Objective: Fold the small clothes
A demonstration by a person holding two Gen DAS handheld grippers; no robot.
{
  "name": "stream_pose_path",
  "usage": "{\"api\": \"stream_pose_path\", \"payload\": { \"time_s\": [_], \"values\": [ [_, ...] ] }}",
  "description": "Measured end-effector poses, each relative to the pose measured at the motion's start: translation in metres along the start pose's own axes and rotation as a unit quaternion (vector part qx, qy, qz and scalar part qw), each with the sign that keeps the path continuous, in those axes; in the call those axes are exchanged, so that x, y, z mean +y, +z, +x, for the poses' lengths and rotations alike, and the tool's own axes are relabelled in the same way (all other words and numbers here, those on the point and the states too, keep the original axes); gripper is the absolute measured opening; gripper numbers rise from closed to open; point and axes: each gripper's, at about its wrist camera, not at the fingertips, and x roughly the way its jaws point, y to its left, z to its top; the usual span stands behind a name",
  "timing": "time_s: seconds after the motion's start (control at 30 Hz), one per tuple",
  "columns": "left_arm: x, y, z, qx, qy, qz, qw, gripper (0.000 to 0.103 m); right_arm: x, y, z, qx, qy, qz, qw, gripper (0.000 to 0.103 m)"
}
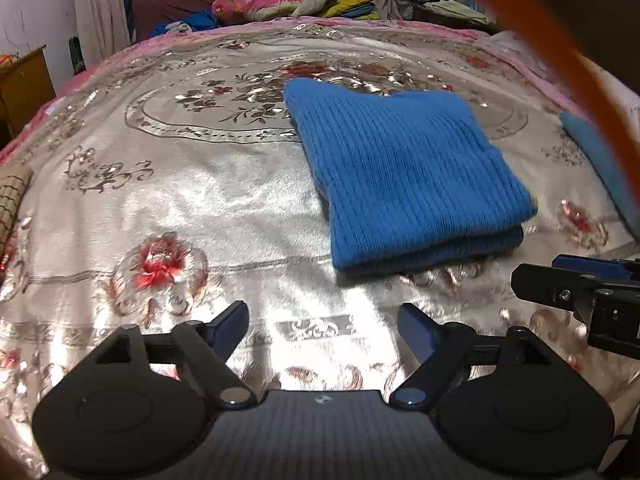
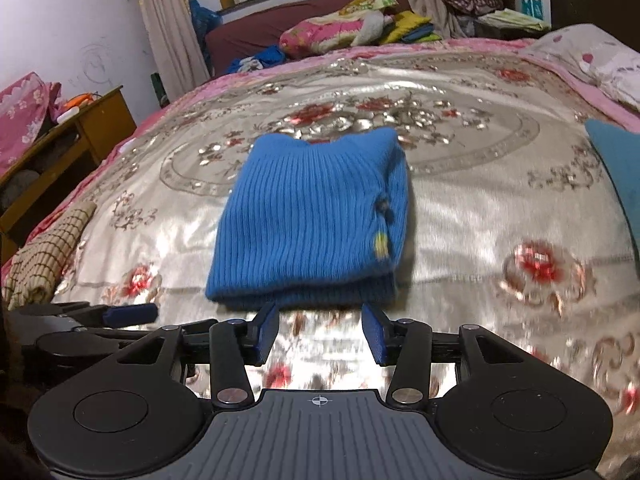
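A blue ribbed knit garment (image 1: 404, 176) lies folded into a thick rectangle on the shiny floral bedspread (image 1: 192, 200). In the right wrist view the garment (image 2: 312, 220) lies just ahead of my fingers. My left gripper (image 1: 324, 320) is open and empty, held short of the garment's near left corner. My right gripper (image 2: 320, 332) is open and empty, its fingertips just short of the garment's near edge. The right gripper also shows at the right edge of the left wrist view (image 1: 576, 288). The left gripper shows at the left of the right wrist view (image 2: 120, 314).
A teal cloth (image 2: 620, 168) lies at the bed's right side. A checked beige cloth (image 2: 44, 256) lies at the left edge. A wooden side table (image 2: 72, 136) stands left of the bed. Pillows and piled bedding (image 2: 340, 28) lie beyond. An orange cable (image 1: 560, 60) crosses the left wrist view.
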Motion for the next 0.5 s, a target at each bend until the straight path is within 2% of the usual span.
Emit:
{"api": "stream_pose_path", "payload": {
  "time_s": [0.27,0.4,0.5],
  "values": [
    [0.000,-0.011,-0.012,-0.011,0.007,-0.021,0.9997,0.099,0.002,-0.019,-0.001,0.011,-0.001,0.005,1.000,0.046],
    [-0.002,-0.012,-0.021,-0.023,-0.001,-0.021,0.9995,0.103,0.001,-0.025,-0.003,0.013,-0.004,0.005,1.000,0.046],
    [-0.006,-0.012,-0.025,-0.029,0.009,-0.013,0.9994,0.103,-0.001,-0.027,-0.004,0.011,-0.002,0.013,1.000,0.046]
  ]
}}
